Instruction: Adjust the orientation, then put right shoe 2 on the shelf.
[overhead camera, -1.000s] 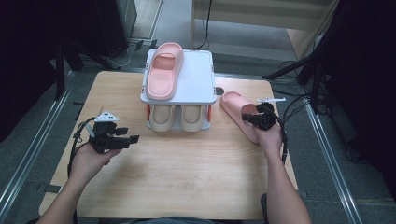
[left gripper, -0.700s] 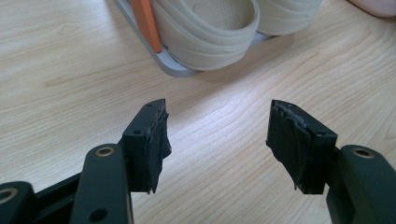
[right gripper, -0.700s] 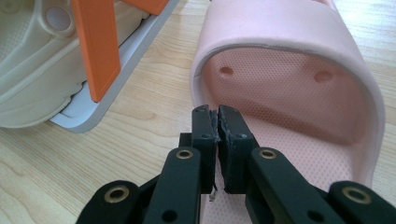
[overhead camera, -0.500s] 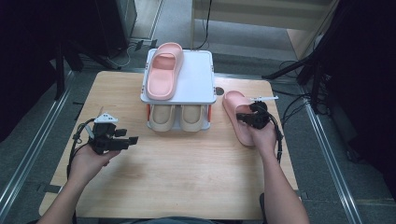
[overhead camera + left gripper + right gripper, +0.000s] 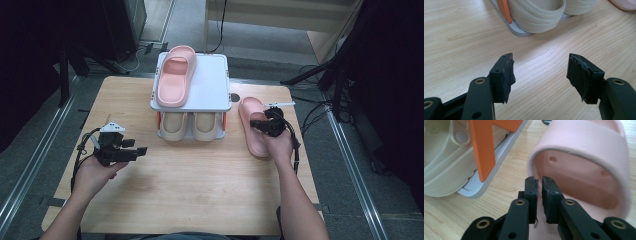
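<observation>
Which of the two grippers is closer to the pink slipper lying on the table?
The right gripper: it sits right over the pink slipper, jaws at its edge. The left gripper hovers far across the table, beyond the shoe rack.

Right gripper (image 5: 261, 123) rests on pink slipper (image 5: 252, 131).

Both grippers are black. The left gripper (image 5: 141, 150) carries a grey three-cornered plate and a black cable; its fingers (image 5: 504, 75) have worn dark pads and brass-coloured screws. The right gripper (image 5: 539, 185) looks alike. Forearms are bare.
</observation>
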Demonstrator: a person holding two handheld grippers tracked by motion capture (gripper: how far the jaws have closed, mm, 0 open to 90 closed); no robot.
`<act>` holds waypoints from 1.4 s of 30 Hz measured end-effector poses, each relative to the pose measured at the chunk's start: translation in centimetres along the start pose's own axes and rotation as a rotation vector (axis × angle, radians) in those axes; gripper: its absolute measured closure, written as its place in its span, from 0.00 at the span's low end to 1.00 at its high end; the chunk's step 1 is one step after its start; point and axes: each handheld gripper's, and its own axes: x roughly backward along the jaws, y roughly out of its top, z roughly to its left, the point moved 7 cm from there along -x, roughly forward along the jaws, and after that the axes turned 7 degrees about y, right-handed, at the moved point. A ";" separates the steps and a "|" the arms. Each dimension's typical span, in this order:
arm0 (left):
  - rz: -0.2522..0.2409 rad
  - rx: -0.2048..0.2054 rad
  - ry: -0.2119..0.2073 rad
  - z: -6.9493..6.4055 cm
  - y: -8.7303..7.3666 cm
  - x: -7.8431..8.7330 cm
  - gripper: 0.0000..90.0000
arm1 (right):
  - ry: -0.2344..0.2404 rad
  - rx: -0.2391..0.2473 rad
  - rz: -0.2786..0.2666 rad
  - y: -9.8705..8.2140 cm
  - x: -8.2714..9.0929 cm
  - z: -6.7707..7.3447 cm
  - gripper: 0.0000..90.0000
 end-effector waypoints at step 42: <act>0.009 -0.004 -0.021 0.7 1.3 -1.6 0.43 | -0.102 -0.068 -0.081 -1.8 4.3 -3.6 0.64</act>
